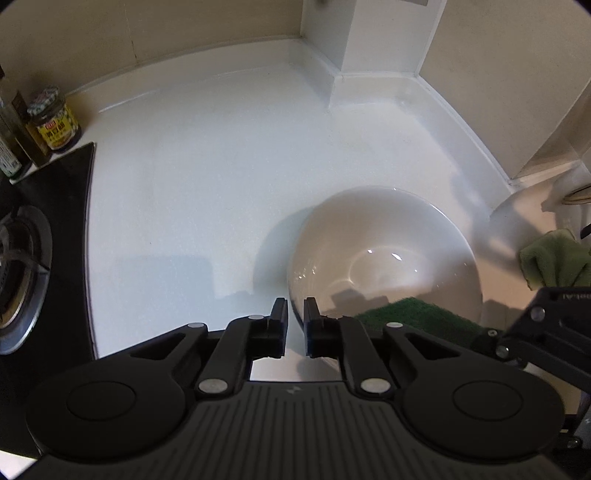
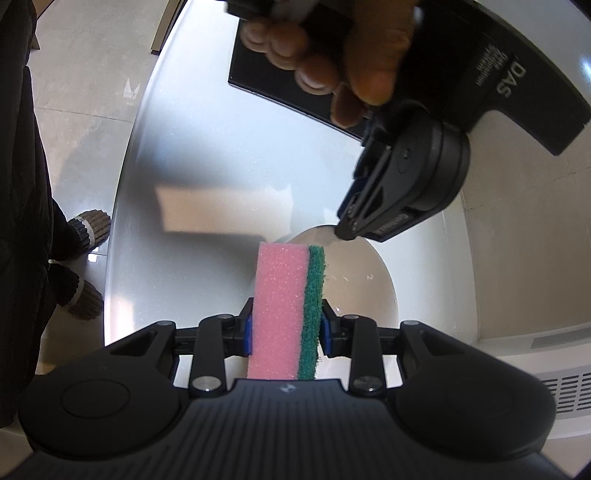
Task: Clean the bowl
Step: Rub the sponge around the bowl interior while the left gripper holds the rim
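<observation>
A white bowl (image 1: 384, 254) stands on the white counter (image 1: 207, 177). My left gripper (image 1: 296, 314) straddles its near left rim, one finger inside and one outside, the jaws nearly together on the rim. From the right wrist view the left gripper (image 2: 341, 234) meets the far rim of the bowl (image 2: 364, 284). My right gripper (image 2: 286, 312) is shut on a pink sponge (image 2: 280, 295) with a green scouring side, held over the bowl's edge. That green side (image 1: 417, 315) shows low inside the bowl; whether it touches I cannot tell.
A black cooktop with a burner (image 1: 18, 277) lies left of the bowl, with a jar (image 1: 55, 118) and bottles behind it. A green cloth (image 1: 554, 258) sits to the right. Walls and a pillar (image 1: 384, 33) close the back. A person's hand (image 2: 332, 55) and slippered feet (image 2: 88, 229) show.
</observation>
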Demonstrator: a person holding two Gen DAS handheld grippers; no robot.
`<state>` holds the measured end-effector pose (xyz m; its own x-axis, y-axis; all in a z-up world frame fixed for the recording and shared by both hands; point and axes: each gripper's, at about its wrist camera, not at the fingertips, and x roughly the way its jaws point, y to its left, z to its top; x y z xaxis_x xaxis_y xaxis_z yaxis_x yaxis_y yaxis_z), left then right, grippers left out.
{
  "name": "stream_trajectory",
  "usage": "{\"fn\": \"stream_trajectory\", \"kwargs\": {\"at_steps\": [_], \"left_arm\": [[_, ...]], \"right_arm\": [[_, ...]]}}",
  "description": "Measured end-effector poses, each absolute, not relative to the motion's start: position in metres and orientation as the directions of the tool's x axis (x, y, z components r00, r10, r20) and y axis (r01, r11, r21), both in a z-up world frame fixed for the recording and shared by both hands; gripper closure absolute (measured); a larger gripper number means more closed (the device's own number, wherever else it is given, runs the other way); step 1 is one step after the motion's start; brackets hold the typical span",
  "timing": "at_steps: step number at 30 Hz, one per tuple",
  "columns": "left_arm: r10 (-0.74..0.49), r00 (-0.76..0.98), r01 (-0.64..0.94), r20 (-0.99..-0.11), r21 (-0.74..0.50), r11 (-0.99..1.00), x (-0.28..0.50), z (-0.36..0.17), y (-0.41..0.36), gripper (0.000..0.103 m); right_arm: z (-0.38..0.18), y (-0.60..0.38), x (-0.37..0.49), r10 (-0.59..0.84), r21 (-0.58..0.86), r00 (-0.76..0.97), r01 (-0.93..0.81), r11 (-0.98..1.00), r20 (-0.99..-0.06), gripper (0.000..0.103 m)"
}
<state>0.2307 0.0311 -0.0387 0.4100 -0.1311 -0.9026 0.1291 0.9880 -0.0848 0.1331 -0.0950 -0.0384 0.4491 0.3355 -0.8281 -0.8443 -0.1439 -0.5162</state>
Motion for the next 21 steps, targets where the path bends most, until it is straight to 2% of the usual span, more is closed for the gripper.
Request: {"fn": "stream_trajectory", "kwargs": {"at_steps": [6, 14, 21], "left_arm": [[-0.122, 0.408, 0.152, -0.905, -0.064, 0.986, 0.233, -0.045, 0.026, 0.090], [-0.111, 0.390, 0.202, -0.914, -0.033, 0.979, 0.269, -0.042, 0.024, 0.094], [-0.116, 0.415, 0.149, -0.902, -0.059, 0.987, 0.236, -0.035, 0.028, 0.094]], "right_arm": [[-0.039, -0.094, 0.131, 0.331, -0.523, 0.457, -0.840, -0.143, -0.825, 0.075], [-0.043, -0.095, 0.132, 0.338, -0.526, 0.462, -0.842, -0.123, -0.820, 0.075], [-0.041, -0.095, 0.135, 0.341, -0.514, 0.454, -0.851, -0.110, -0.823, 0.075]]}}
